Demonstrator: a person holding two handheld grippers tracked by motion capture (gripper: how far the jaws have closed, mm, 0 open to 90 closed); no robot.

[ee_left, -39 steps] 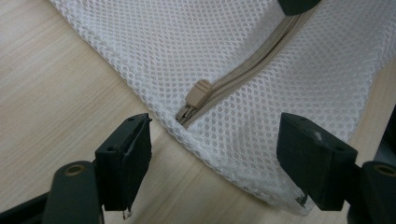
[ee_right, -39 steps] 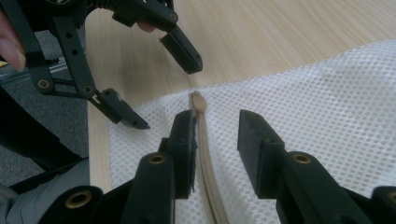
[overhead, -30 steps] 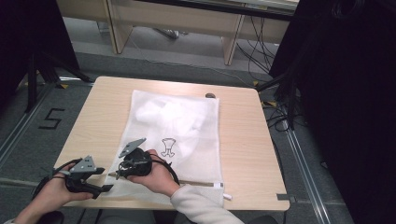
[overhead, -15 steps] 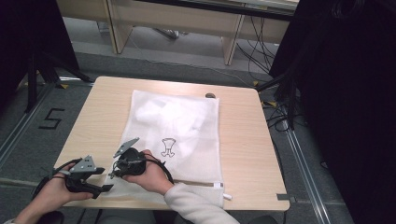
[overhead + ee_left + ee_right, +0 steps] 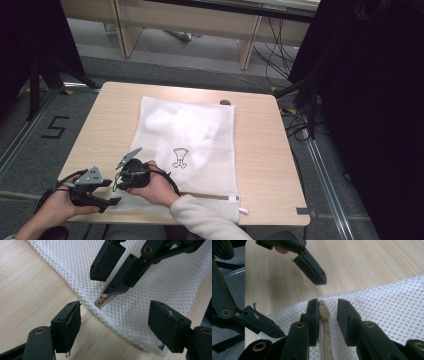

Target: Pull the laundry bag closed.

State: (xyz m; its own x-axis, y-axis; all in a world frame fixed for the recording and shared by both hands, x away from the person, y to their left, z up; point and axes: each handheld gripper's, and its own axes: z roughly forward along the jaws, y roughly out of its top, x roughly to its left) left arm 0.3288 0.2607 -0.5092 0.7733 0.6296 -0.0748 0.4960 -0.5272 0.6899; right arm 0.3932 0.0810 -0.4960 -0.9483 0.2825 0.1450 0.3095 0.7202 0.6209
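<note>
Between the jaws of the right claw (image 5: 325, 315): the beige zipper pull (image 5: 324, 310) of a white mesh laundry bag (image 5: 187, 145), lying flat on the bench (image 5: 280, 165). Jaws just been closing, now narrowed around the pull, left pad close against it or touching, right pad a little clear; not yet clamped. Below the pull, toward the claw's body: the beige zipper track (image 5: 325, 340), running straight down between the two jaws. Beyond the right claw's tips: bare wood of the bench and the rounded corner of the bag.

Just to the side of the right claw, near the same corner of the bag: the left claw (image 5: 117, 326), jaws spread wide, nothing between the pads, hovering over the bag's edge and the wood. Ahead of the left claw's tips: the right claw angled down onto the mesh, the pull (image 5: 103, 298) peeking out under it.

Farther from both claws, across the bag: a pale bundle inside the mesh and a small dark printed emblem (image 5: 180, 157).
</note>
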